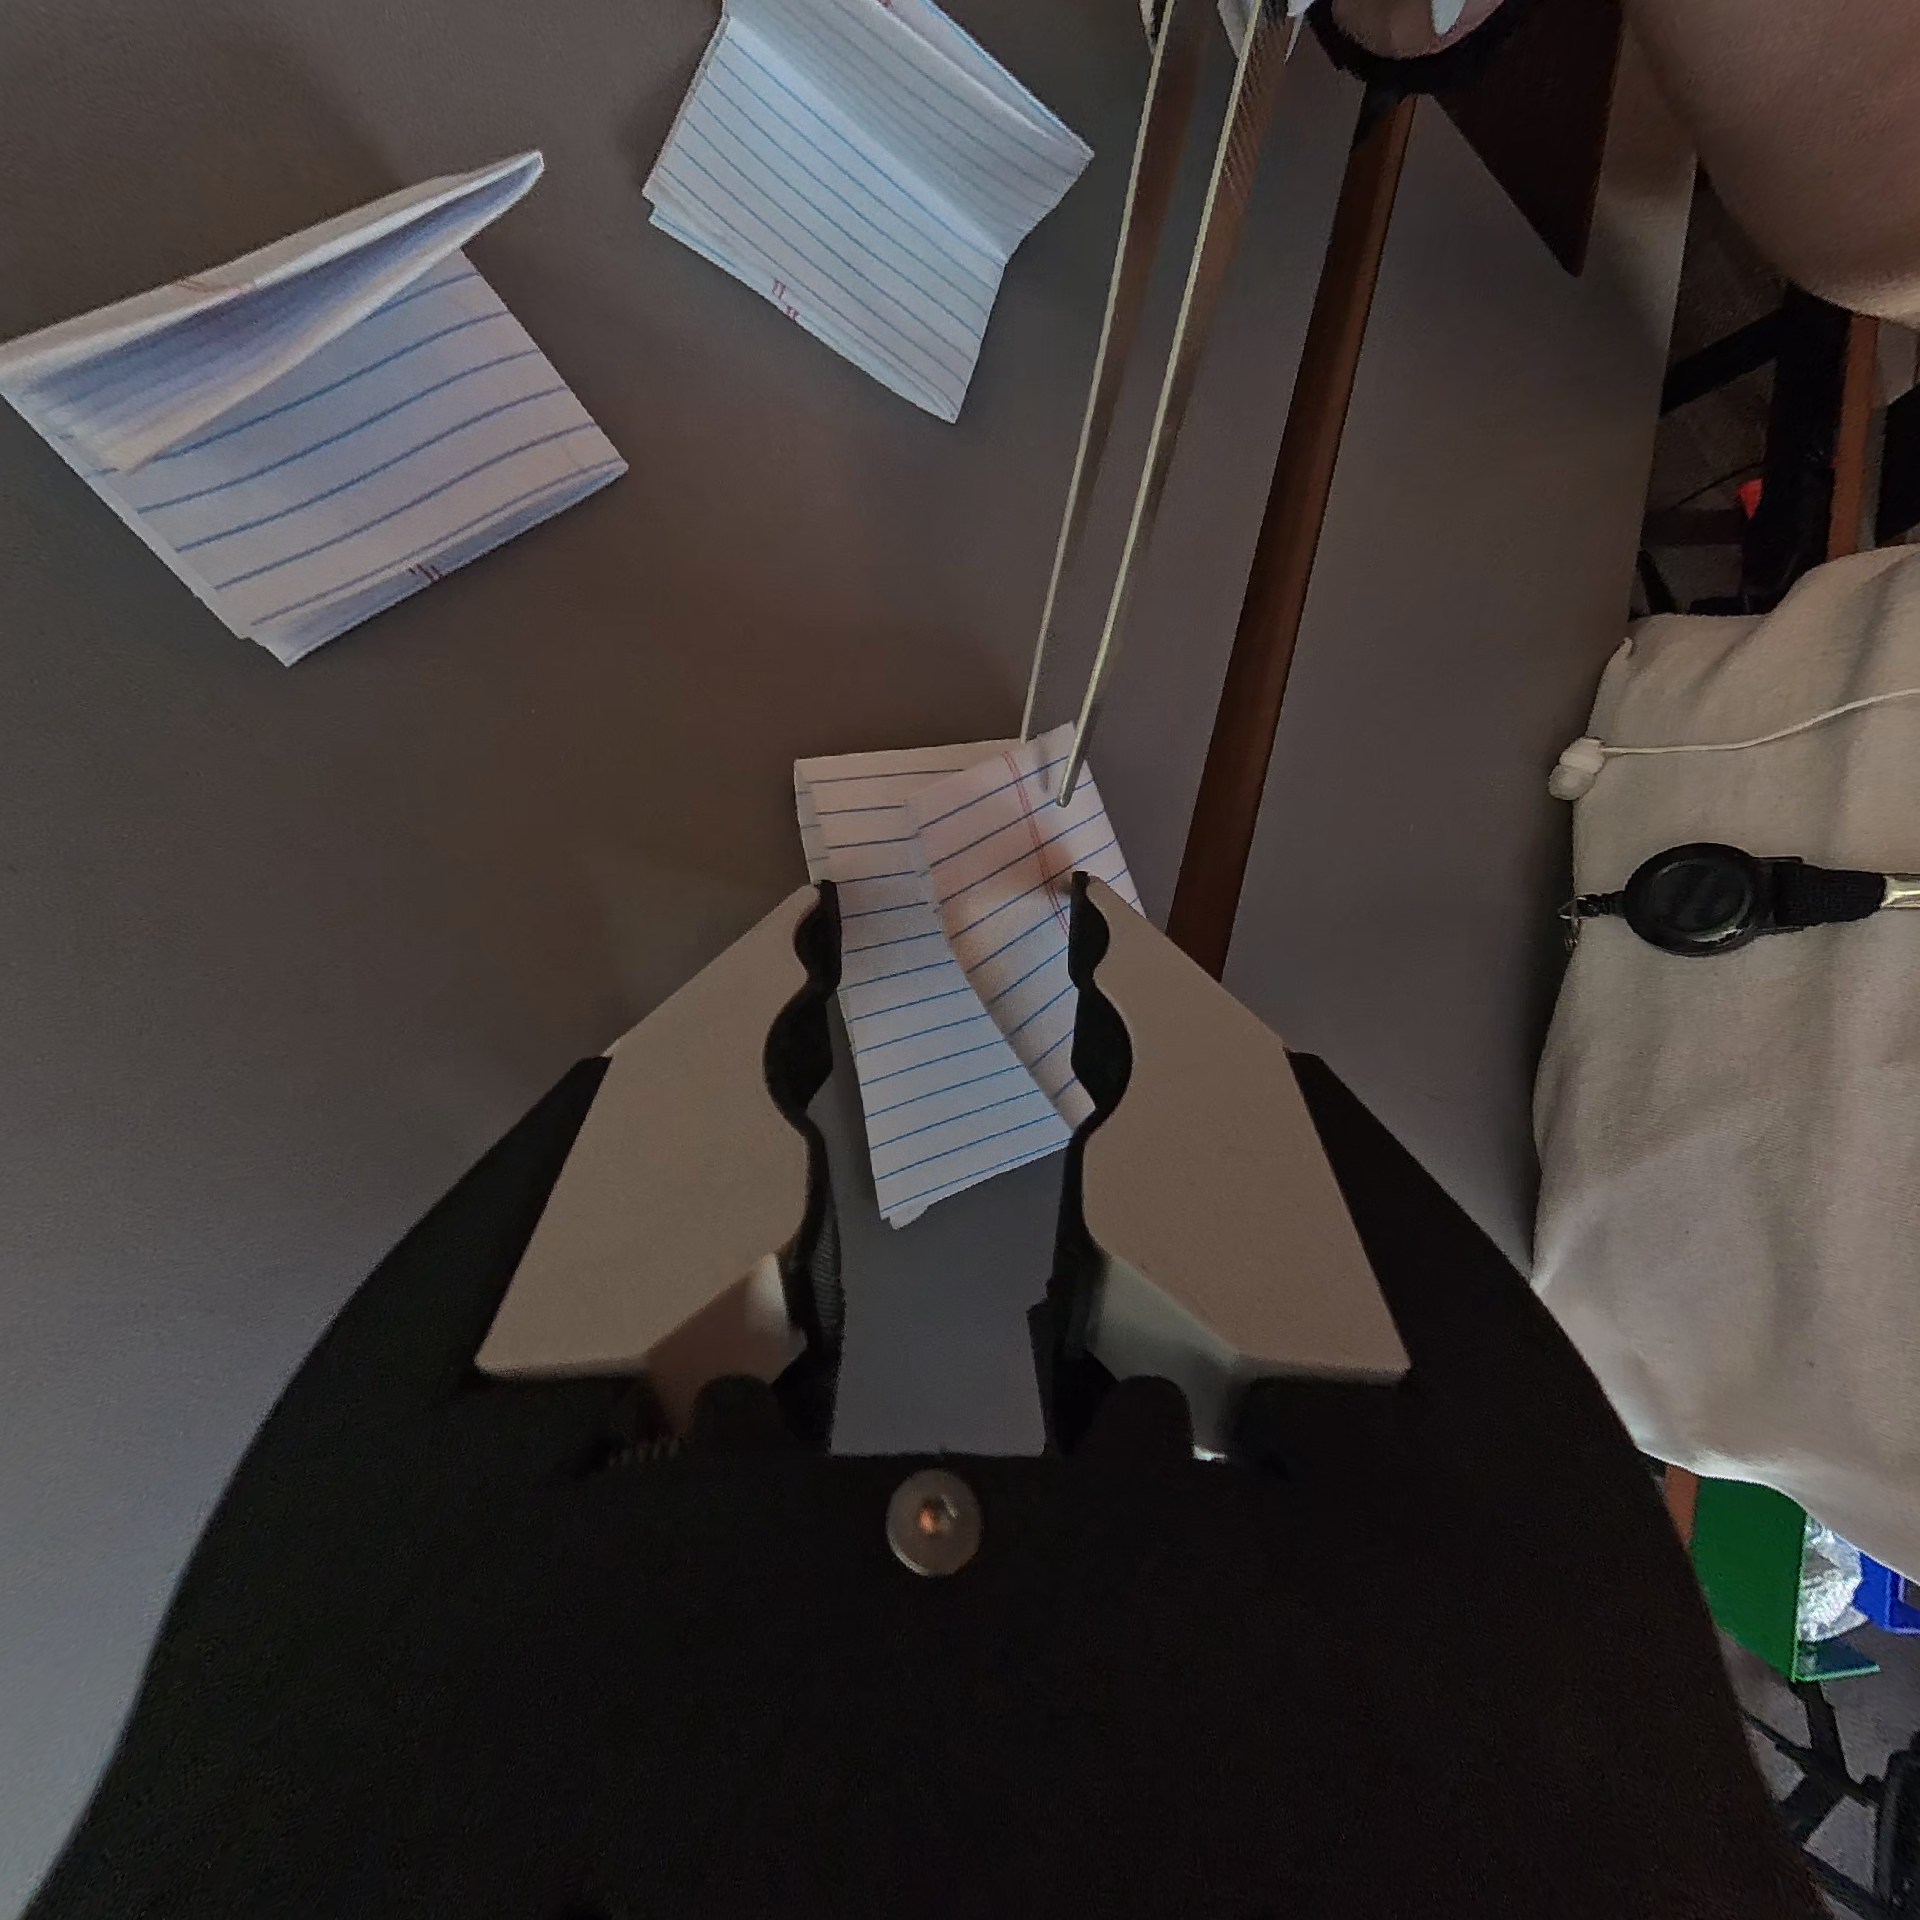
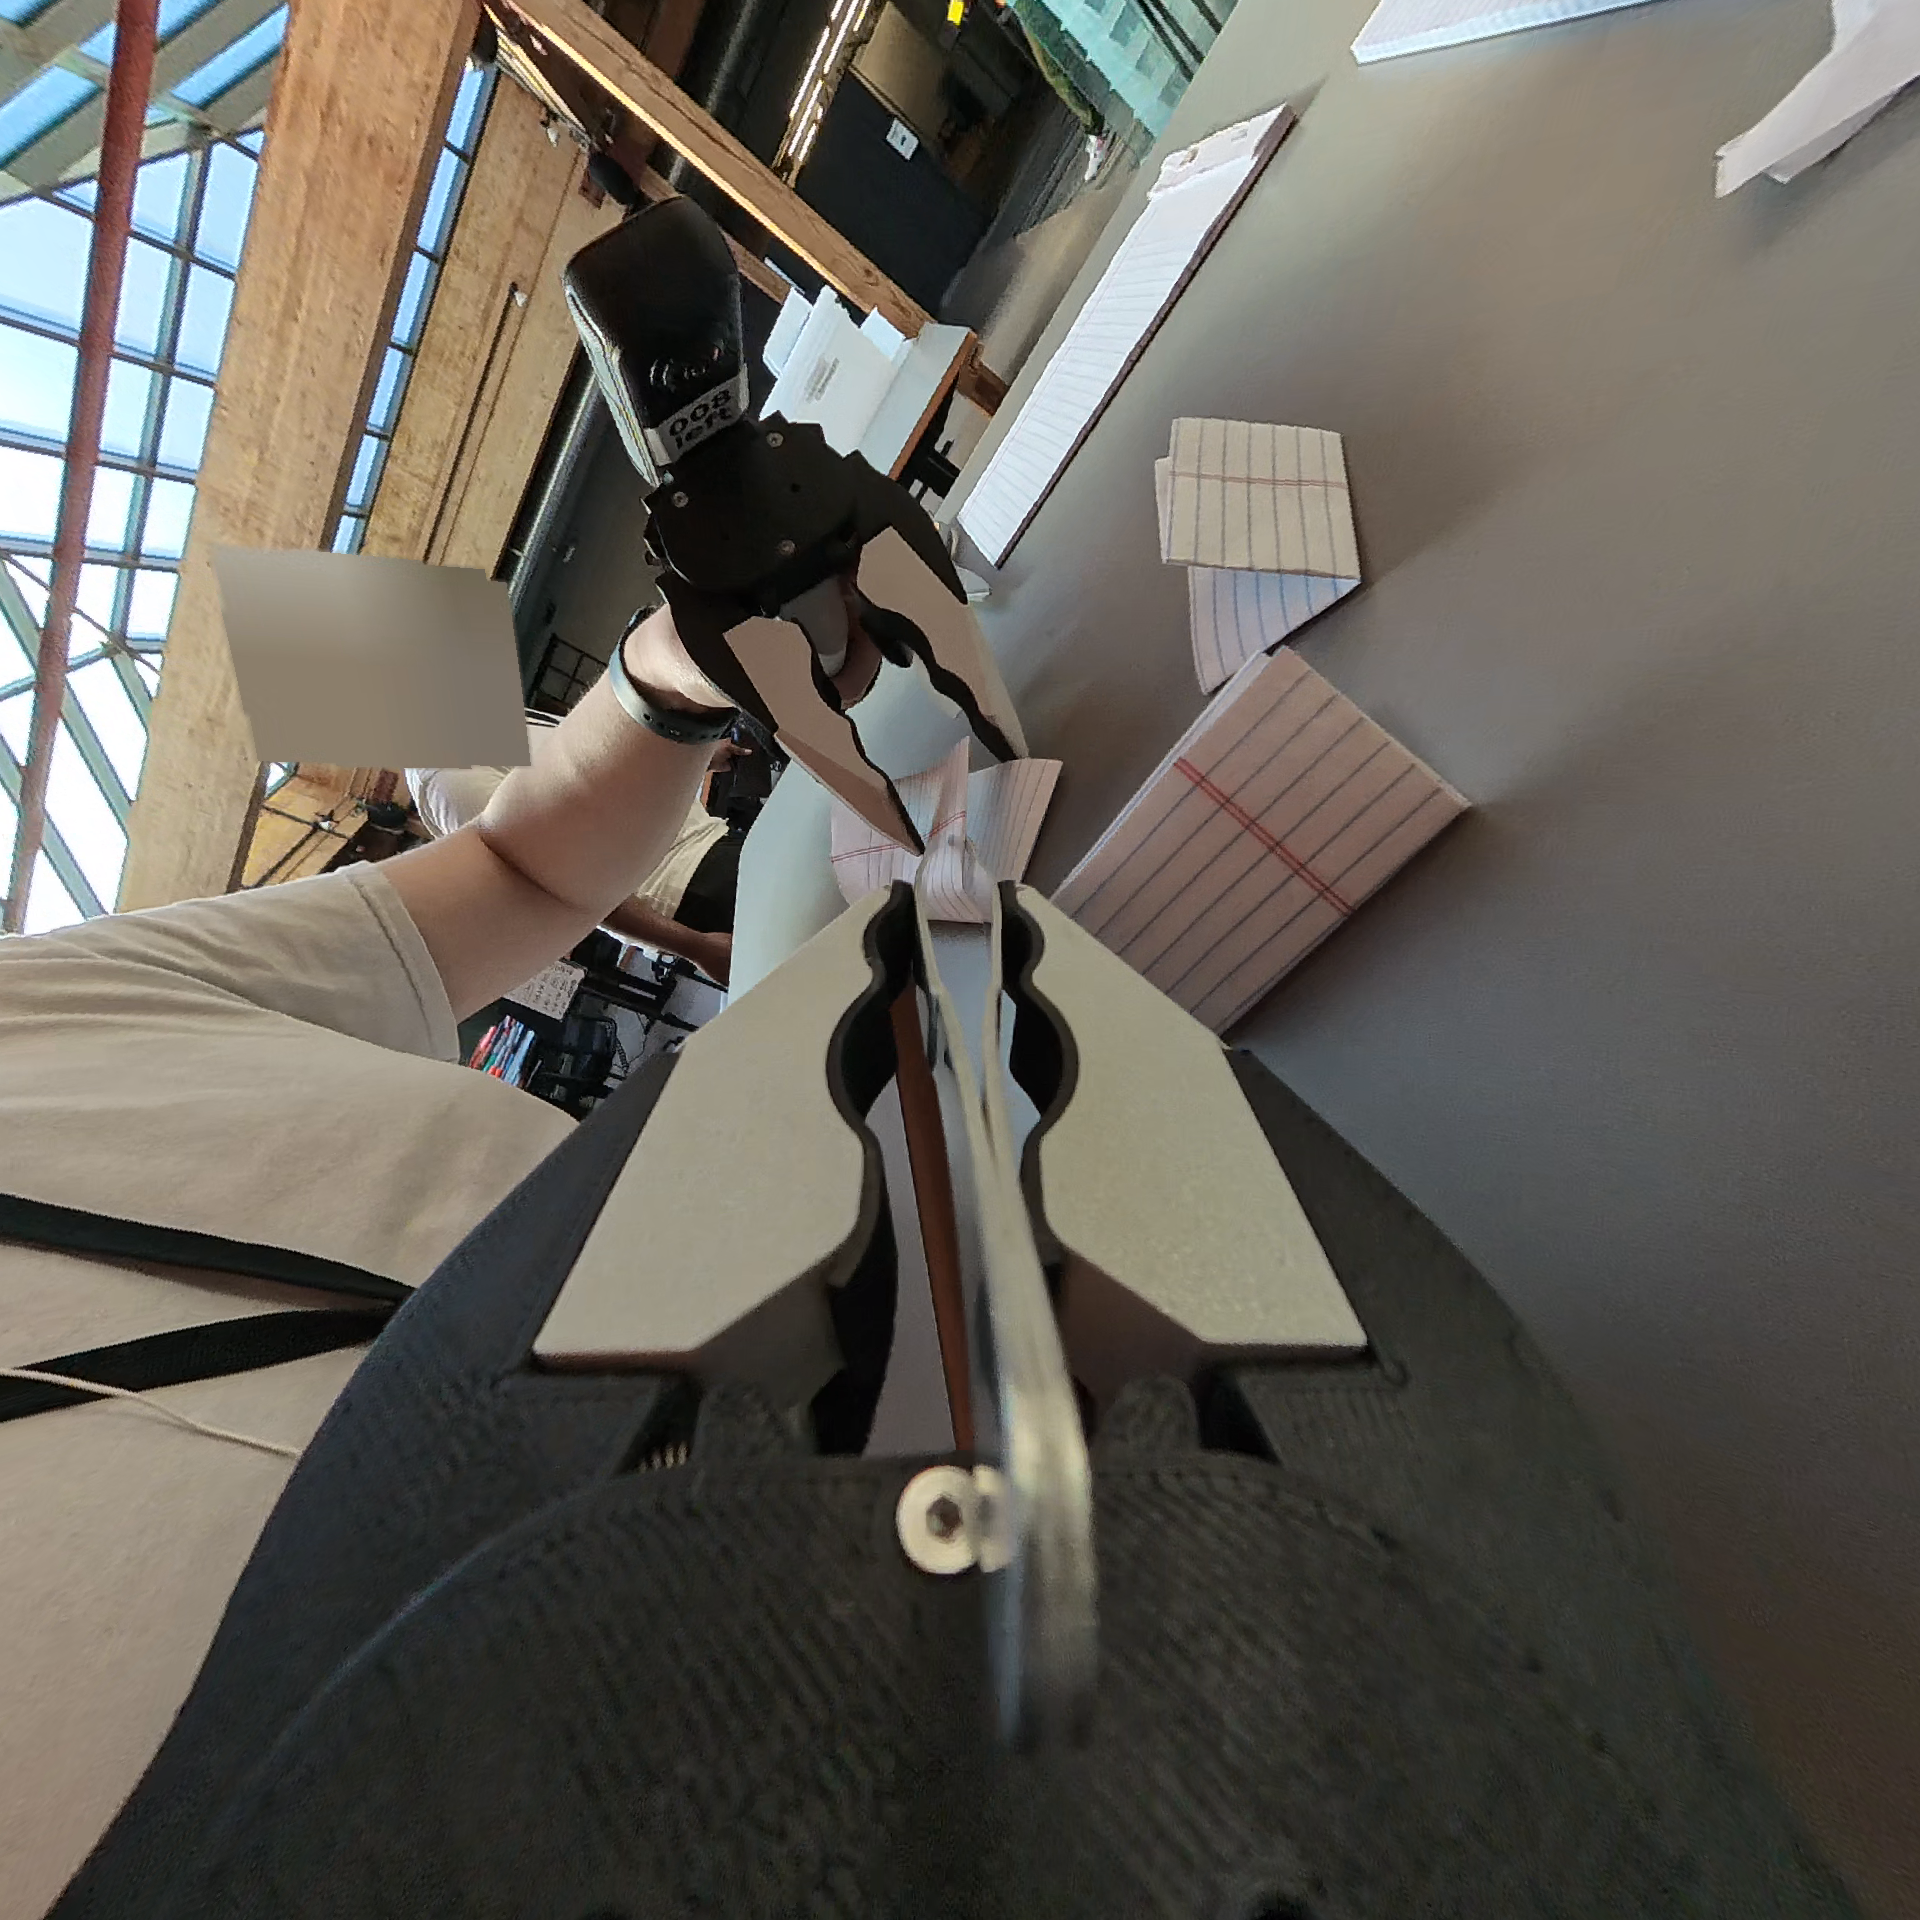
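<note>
Steel tweezers (image 2: 997, 1195) pinching creased lined paper (image 1: 966, 997)

Folded lined paper (image 1: 935, 1039) between tweezers' (image 1: 1132, 416) tips

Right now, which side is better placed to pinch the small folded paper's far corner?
Right tongs: they clamp tweezers whose tips reach that corner of the paper. Left tongs merely straddle it, open.

Black gripper (image 1: 951, 883) – grey fingers, beige sleeve (image 2: 208, 1039)
</note>
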The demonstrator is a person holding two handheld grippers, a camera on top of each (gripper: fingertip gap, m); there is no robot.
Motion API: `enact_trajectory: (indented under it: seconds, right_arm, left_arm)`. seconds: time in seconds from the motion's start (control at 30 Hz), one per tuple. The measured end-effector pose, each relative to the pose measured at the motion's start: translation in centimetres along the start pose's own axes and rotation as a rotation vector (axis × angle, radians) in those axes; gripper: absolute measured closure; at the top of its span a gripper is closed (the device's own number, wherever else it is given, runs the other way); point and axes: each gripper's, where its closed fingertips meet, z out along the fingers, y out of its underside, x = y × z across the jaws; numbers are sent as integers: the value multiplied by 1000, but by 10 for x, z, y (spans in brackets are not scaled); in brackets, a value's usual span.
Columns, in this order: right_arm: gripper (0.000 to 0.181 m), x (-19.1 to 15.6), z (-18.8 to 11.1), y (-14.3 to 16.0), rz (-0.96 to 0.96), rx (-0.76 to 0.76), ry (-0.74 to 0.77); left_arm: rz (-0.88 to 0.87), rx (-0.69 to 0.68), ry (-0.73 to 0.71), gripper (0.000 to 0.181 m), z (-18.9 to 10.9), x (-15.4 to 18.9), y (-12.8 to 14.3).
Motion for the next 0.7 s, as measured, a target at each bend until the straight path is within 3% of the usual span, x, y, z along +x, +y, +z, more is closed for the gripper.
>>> enact_trajectory:
  seconds: [0.3, 0.7]
  right_arm:
    - [169, 10, 1, 9, 69, -1, 18]
    - [168, 16, -6, 15, 59, -12, 46]
  left_arm:
    - [-57, 22, 61, 157, 2, -1, 0]
    - [-69, 22, 94, 157, 2, 3, 4]
